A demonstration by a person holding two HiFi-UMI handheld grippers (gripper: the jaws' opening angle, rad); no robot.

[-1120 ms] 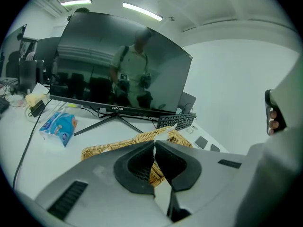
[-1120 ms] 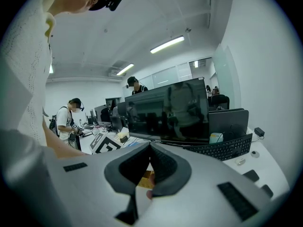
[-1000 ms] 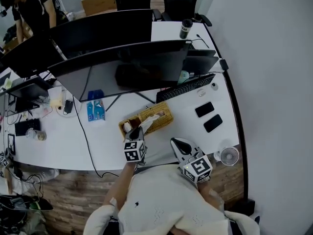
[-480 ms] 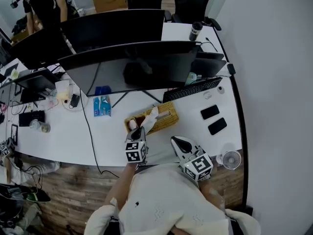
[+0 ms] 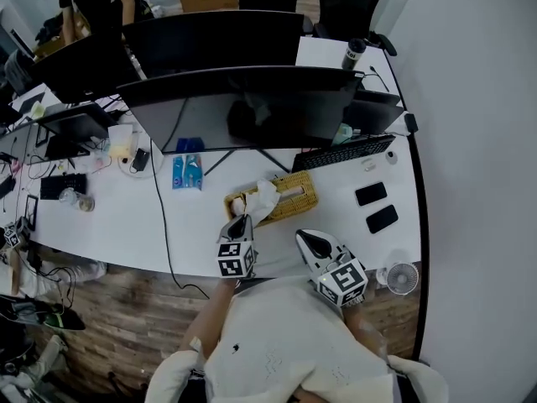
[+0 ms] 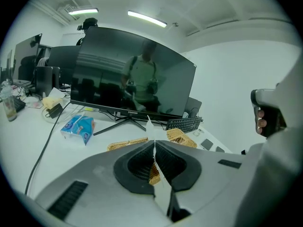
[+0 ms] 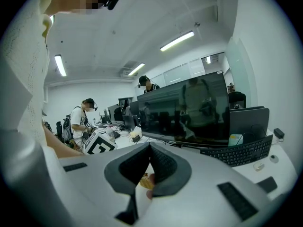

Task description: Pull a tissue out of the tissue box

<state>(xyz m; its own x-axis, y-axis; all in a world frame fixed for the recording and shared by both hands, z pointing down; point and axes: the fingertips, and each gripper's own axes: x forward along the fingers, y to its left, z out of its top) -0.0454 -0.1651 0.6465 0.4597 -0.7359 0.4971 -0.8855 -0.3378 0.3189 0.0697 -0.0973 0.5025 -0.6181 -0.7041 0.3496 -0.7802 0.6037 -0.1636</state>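
A wicker tissue box [image 5: 289, 200] lies on the white desk [image 5: 126, 225] in front of the big monitor. A white tissue [image 5: 262, 198] rises from its slot and stretches toward me. My left gripper [image 5: 238, 225] is shut on the near end of that tissue, just in front of the box. In the left gripper view the thin white tissue [image 6: 152, 151] is pinched between the closed jaws, with the wicker box [image 6: 183, 137] beyond. My right gripper [image 5: 309, 242] hovers at the desk's front edge, right of the box, shut and holding nothing [image 7: 149, 150].
A curved monitor [image 5: 243, 107] stands behind the box, with a keyboard [image 5: 344, 152] to its right. Two phones [image 5: 377, 206] and a small fan [image 5: 401, 278] lie at the right. A blue tissue pack [image 5: 187, 171] and cables sit at the left. People stand at the back left.
The tissue has come further out of the box, held by the left gripper as it draws back toward me. The right gripper has barely moved.
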